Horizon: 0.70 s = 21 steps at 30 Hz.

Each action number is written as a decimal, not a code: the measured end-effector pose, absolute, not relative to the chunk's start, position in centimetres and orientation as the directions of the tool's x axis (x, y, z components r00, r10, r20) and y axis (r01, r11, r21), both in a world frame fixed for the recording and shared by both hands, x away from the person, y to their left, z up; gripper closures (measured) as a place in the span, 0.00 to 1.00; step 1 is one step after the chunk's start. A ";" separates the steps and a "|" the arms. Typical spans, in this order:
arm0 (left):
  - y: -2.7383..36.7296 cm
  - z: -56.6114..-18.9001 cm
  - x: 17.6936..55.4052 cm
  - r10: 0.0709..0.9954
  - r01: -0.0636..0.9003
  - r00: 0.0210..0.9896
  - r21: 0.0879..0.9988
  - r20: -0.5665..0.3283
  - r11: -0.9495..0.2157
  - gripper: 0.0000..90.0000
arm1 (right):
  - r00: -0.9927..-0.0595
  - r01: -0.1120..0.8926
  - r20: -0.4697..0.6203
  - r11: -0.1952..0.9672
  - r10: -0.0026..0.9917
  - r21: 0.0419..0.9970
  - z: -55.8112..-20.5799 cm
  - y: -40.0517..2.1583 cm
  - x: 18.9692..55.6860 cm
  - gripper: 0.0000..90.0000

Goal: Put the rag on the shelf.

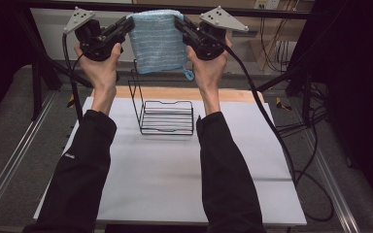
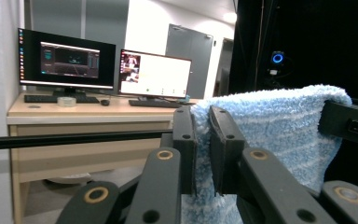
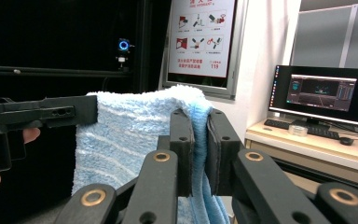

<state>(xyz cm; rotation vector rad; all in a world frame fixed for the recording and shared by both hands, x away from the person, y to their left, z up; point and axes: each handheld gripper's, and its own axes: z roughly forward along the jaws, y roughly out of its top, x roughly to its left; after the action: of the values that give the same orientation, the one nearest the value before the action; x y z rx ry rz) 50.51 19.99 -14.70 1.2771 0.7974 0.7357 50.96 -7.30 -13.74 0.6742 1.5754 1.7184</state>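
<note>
Up top of the high view, the left gripper (image 1: 124, 24) & right gripper (image 1: 179, 22) each pinch a top corner of the blue towel (image 1: 156, 41). It hangs flat between them, above the wire rack (image 1: 167, 117) on the counter (image 1: 175, 174).

A red-and-white wall poster (image 3: 202, 37) shows the number 119; its other text is unreadable

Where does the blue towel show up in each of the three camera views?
High view: blue towel top centre, stretched between both grippers above the wire rack.
Left gripper view: centre right, hanging from the jaws.
Right gripper view: centre left.
Shared landmark: the towel's fold along its top edge.
</note>
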 end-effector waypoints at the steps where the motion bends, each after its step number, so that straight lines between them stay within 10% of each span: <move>1: 20.0 -14.8 50.6 0.841 -0.033 0.532 0.990 -0.099 0.137 0.91 | -0.617 -0.145 -0.083 -0.009 0.782 0.989 -13.9 -7.2 51.1 0.92; 21: 19.3 -18.3 52.6 0.848 0.040 0.526 0.998 -0.068 0.055 0.90 | -0.612 -0.062 -0.059 0.027 0.788 0.998 -18.1 -7.7 52.3 0.92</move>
<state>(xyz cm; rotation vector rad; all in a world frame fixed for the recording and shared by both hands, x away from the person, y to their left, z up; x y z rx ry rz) 52.59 19.29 -18.34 1.3922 0.8375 0.7377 52.28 -7.69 -18.09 0.7478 1.6540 1.6602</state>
